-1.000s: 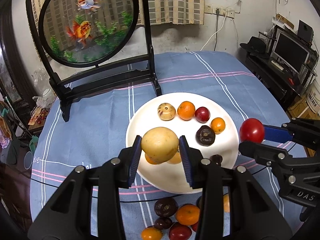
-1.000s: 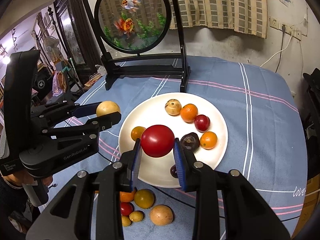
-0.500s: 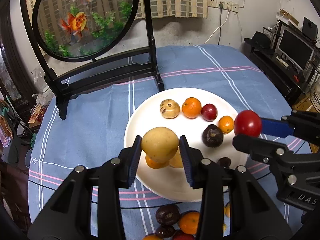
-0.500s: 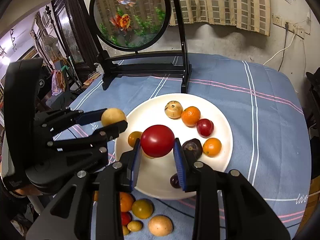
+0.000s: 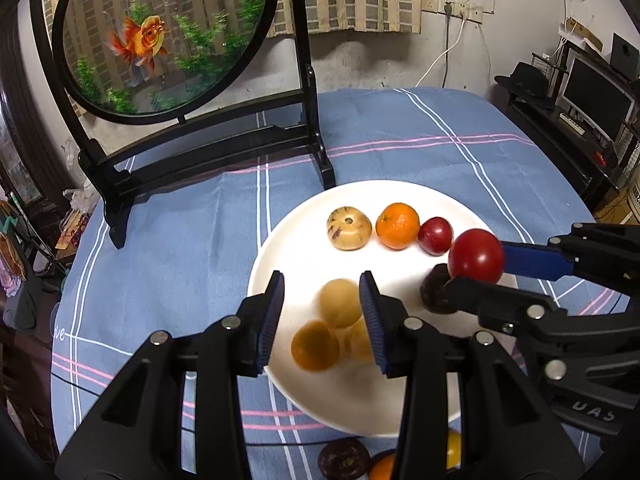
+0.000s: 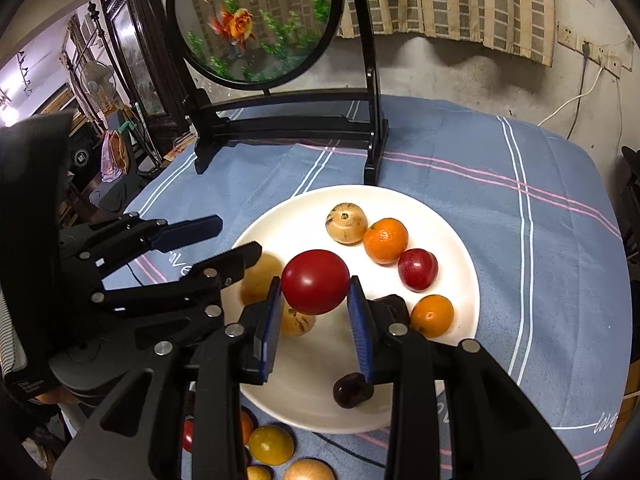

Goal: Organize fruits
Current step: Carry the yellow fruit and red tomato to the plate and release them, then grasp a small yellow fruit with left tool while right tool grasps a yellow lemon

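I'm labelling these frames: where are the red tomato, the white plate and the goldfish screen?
red tomato (image 6: 315, 282): right wrist view, middle of its front.
white plate (image 5: 400, 194): left wrist view, bare far rim.
goldfish screen (image 5: 160, 36): left wrist view, round painted panel.

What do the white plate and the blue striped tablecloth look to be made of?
White plate: probably glazed ceramic, though it could be melamine; smooth, glossy, with soft sheen along the rim. Tablecloth: woven fabric with a matte, slightly fuzzy surface; it creases near the stand and drapes over the table edge.
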`<state>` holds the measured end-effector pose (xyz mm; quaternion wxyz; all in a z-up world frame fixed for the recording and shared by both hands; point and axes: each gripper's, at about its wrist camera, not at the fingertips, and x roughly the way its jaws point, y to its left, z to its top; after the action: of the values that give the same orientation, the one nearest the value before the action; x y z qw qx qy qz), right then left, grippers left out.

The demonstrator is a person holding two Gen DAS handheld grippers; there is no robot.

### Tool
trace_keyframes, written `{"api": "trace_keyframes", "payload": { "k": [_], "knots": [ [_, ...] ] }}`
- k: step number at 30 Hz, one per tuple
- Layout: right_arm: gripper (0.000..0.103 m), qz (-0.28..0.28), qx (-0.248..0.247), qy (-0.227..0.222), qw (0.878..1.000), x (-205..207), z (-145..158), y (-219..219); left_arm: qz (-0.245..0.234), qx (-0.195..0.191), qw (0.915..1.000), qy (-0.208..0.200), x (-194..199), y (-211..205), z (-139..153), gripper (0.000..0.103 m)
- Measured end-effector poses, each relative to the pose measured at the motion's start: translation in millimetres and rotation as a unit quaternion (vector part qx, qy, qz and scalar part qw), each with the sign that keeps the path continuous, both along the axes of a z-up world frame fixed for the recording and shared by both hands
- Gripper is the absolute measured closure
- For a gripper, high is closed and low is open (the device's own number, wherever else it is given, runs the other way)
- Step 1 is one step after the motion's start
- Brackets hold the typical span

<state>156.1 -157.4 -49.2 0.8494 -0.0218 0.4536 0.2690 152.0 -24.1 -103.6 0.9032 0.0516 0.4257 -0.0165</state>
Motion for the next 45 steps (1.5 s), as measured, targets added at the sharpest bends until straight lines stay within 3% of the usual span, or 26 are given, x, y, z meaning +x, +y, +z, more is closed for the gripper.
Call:
{"api": "trace_keyframes", "payload": {
  "k": [5, 9, 11, 12, 13, 16, 21, 23, 26, 27, 28, 32, 33, 34, 37, 42, 45],
  "knots": [
    [0.070, -0.002, -0.007, 0.000, 1.000, 9, -6, 1, -0.007, 0.000, 1.0000, 0.007, 6, 0, -6, 0.064],
    [0.068, -0.012, -0.018, 0.014, 1.000, 18, -13, 1, 0.000, 0.008, 0.9999, 0.011, 5, 2, -11, 0.042],
    [0.062, -0.016, -0.015, 0.018, 1.000, 22, -13, -2, 0.001, 0.004, 0.9999, 0.012, 3, 6, -10, 0.042],
    [0.048, -0.023, -0.010, 0.019, 1.000, 24, -10, -5, 0.003, 0.005, 0.9999, 0.011, 2, 7, -9, 0.042],
    [0.042, -0.035, 0.001, 0.012, 0.999, 23, -4, -11, 0.005, 0.006, 0.9999, 0.009, 0, 9, -7, 0.042],
    [0.042, -0.042, 0.020, -0.016, 0.999, 17, 18, -24, 0.019, -0.001, 0.9998, -0.003, -7, 20, 5, 0.040],
    [0.041, -0.073, 0.028, -0.062, 0.995, -7, 64, -54, 0.052, -0.005, 0.9978, -0.041, -27, 37, 37, 0.017],
    [0.040, -0.095, 0.030, -0.097, 0.990, -25, 85, -68, 0.055, -0.003, 0.9968, -0.058, -40, 41, 49, 0.014],
    [0.027, -0.105, 0.014, -0.132, 0.986, -53, 98, -75, 0.056, 0.003, 0.9962, -0.067, -59, 45, 58, 0.009],
    [0.017, -0.106, 0.013, -0.133, 0.985, -64, 97, -78, 0.054, 0.004, 0.9965, -0.065, -66, 45, 58, 0.009],
    [0.011, -0.105, 0.015, -0.126, 0.986, -74, 93, -78, 0.050, 0.006, 0.9969, -0.060, -75, 46, 55, 0.009],
    [0.012, -0.057, -0.019, -0.070, 0.996, -126, 44, -64, 0.049, 0.011, 0.9983, -0.030, -102, 52, 37, 0.009],
    [0.016, -0.044, -0.036, -0.056, 0.997, -141, 26, -58, 0.052, 0.006, 0.9984, -0.018, -110, 55, 31, 0.009],
    [0.026, -0.035, -0.043, -0.043, 0.998, -152, 14, -53, 0.056, -0.005, 0.9984, -0.007, -119, 59, 23, 0.009],
    [0.037, 0.005, -0.058, 0.037, 0.998, -183, -37, -31, 0.074, -0.022, 0.9967, 0.023, -143, 73, 3, 0.009],
    [0.043, 0.028, -0.064, 0.079, 0.994, -202, -74, -4, 0.100, -0.034, 0.9925, 0.060, -172, 94, -24, 0.009],
    [0.053, 0.019, -0.050, 0.101, 0.993, -196, -85, 0, 0.109, -0.051, 0.9894, 0.081, -190, 101, -35, 0.009]
  ]
}}
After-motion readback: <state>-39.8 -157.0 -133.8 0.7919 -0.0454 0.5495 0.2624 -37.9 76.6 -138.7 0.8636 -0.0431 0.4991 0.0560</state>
